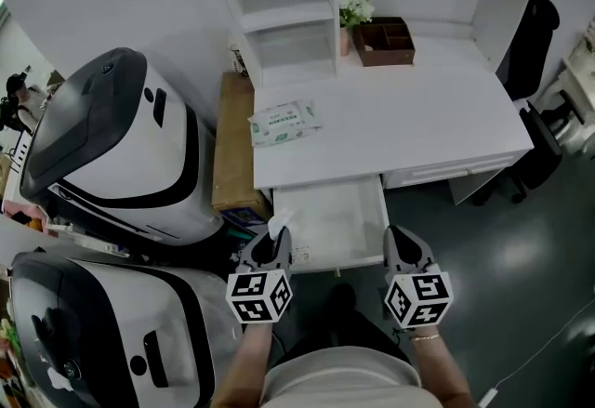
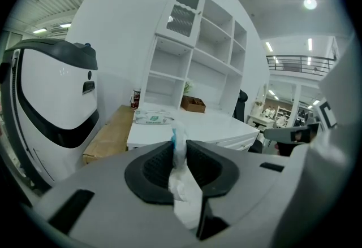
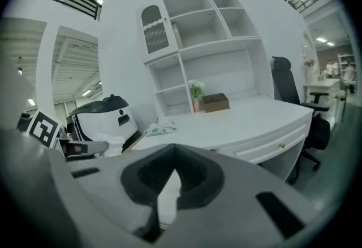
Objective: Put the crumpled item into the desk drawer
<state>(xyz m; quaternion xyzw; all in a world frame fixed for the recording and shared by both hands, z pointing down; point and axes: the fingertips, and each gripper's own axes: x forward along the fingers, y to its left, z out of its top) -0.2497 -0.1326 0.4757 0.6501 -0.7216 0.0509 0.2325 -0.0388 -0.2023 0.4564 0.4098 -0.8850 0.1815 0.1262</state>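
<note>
Head view: the pulled-out white drawer (image 1: 330, 216) of the white table (image 1: 409, 132) sits at frame centre. The left tool (image 1: 276, 234), at lower centre-left, holds the crumpled white tissue (image 1: 280, 220) over the drawer's front-left corner.

Left gripper view: its jaws clamp the tissue at frame centre.

Right gripper view: the right tool (image 3: 174, 151) has its jaws meeting at centre, with nothing between them.

1. Crumpled item (image 1: 281, 220): the head view shows only a white tip above the left gripper (image 1: 275, 239); the rest sits hidden between its jaws.
2. Pack of wipes (image 1: 284, 123) on the surface (image 1: 418, 109): print too small to read.
3. Lower white-and-black machine (image 1: 102, 332): cut off by the left and bottom edges.
</note>
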